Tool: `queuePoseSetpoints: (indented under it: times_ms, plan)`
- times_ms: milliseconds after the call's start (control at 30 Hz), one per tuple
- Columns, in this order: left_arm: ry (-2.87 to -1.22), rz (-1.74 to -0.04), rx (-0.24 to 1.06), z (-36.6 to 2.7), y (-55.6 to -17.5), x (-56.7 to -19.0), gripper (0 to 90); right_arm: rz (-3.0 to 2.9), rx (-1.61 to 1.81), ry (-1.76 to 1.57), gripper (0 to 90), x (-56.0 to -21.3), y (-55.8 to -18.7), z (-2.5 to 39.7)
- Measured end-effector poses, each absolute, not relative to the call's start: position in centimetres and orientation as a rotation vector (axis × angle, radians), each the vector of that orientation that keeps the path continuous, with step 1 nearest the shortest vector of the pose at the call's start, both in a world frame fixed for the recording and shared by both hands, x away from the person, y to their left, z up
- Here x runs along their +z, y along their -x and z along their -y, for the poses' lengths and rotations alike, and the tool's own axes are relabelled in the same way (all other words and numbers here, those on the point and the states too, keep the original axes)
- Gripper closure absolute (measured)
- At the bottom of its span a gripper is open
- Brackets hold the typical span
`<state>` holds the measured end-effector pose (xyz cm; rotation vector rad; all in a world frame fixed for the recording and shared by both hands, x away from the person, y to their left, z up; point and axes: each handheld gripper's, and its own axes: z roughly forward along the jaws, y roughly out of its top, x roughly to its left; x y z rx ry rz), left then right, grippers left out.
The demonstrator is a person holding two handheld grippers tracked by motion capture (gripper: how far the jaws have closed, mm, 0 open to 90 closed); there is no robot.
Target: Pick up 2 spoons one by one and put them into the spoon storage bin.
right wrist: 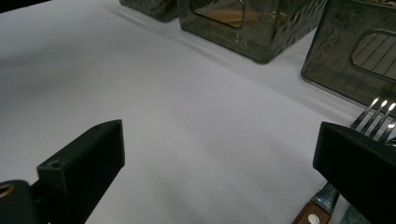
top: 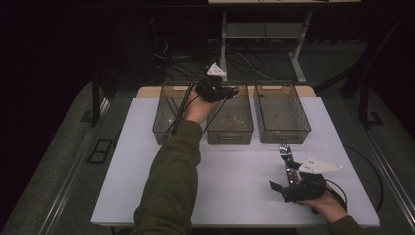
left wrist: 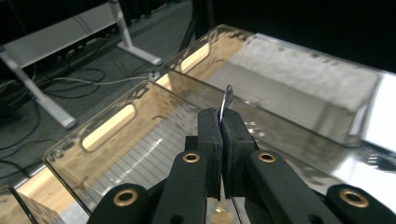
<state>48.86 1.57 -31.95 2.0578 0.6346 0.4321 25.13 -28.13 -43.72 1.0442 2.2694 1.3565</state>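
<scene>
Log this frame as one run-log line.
left tool: shut on thin metal utensil, over middle bin | right tool: open, beside forks on table

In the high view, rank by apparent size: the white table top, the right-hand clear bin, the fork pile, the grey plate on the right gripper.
1. White table top.
2. Right-hand clear bin.
3 and 4. Fork pile and grey plate on the right gripper look alike, and the gripper partly covers the forks, so I won't rank them.

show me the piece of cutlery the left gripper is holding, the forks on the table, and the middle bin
thin metal utensil (left wrist: 227,99), left gripper view, its tip above the jaws.
forks (top: 284,149), high view, tines.
middle bin (top: 230,137), high view, near wall.
</scene>
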Motion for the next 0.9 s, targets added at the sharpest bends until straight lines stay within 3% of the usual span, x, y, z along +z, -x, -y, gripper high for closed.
queuePoseSetpoints:
  times_ms: [467,500,567,633,900]
  plan:
    - [-2.12,-0.678,0.444,1.3,-52.5,-35.0,87.1,-2.25,1.367,-1.053,1.9,-43.7,-25.2,28.5]
    - [-2.112,-0.709,0.447,1.4,-52.6,-35.3,84.3,-2.25,1.369,-1.055,1.9,-43.7,-25.2,28.6]
    - [-2.118,-0.737,0.466,1.5,-52.6,-35.6,64.3,-2.252,1.373,-1.052,1.9,-43.7,-25.2,28.6]
    - [-2.12,-0.746,0.465,1.4,-52.5,-35.7,56.1,-2.249,1.375,-1.054,1.9,-43.6,-25.2,28.6]
    - [-2.101,-0.744,0.424,0.3,-50.8,-35.1,44.2,-2.249,1.373,-1.046,1.9,-43.6,-25.2,28.6]
